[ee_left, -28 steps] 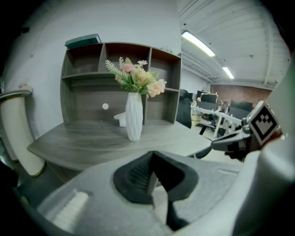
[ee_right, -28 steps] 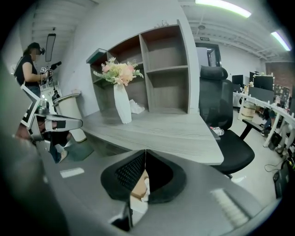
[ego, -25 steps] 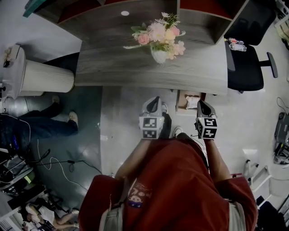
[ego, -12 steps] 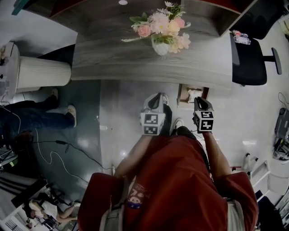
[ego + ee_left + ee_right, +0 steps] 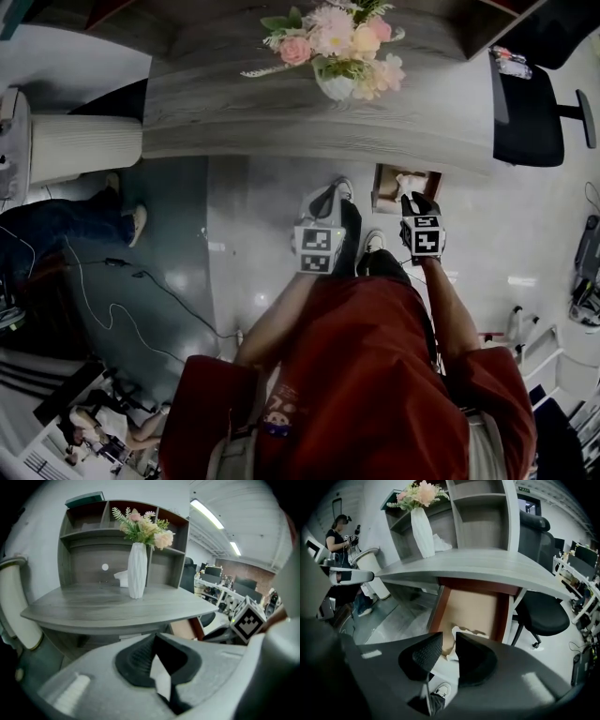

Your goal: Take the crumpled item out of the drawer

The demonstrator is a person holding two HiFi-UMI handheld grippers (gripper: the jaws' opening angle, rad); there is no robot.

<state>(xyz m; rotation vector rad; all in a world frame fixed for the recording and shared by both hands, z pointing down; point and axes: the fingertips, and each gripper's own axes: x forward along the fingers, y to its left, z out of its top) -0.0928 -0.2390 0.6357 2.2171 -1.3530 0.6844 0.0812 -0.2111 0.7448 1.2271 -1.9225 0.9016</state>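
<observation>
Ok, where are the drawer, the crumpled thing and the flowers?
drawer [image 5: 471,606]: right gripper view, on its bare tan bottom.
crumpled thing [image 5: 410,184]: head view, on its white middle.
flowers [image 5: 143,524]: left gripper view, on the pale blooms.

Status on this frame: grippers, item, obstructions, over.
Left gripper shut, empty. Right gripper open, at open drawer. Crumpled item in drawer, ungripped. Nothing blocking.

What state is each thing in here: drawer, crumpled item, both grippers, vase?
Drawer: pulled open.
Crumpled item: lying in the drawer.
Right gripper: jaws slightly apart, over the drawer's front.
Left gripper: jaws together, empty.
Vase: upright on the desk, holding flowers.
</observation>
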